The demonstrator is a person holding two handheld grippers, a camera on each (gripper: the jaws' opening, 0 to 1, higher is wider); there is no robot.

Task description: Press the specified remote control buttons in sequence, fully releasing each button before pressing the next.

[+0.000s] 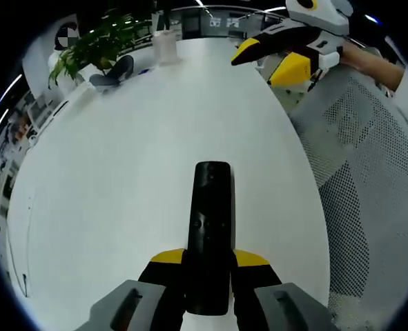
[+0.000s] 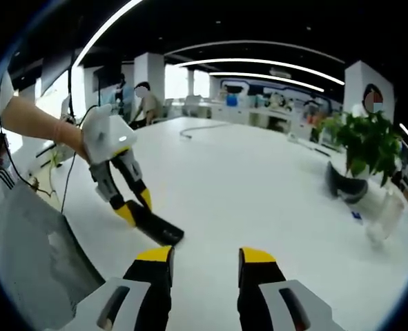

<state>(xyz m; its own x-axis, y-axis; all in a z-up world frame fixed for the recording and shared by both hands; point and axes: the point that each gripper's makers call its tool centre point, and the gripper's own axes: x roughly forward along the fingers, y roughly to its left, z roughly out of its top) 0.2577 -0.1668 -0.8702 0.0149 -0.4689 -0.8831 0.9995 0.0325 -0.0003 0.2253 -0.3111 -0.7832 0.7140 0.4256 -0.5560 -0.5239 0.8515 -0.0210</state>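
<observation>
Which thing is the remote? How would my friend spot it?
Look at the big white table. At its near edge, the left gripper is shut on a long, flat black bar: the remote. It is the one slim black stick; the potted plant at the far end is green and bushy.

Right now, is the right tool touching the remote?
No: in the right gripper view the right tool is open over bare table, apart from the remote held by the left tool.
</observation>
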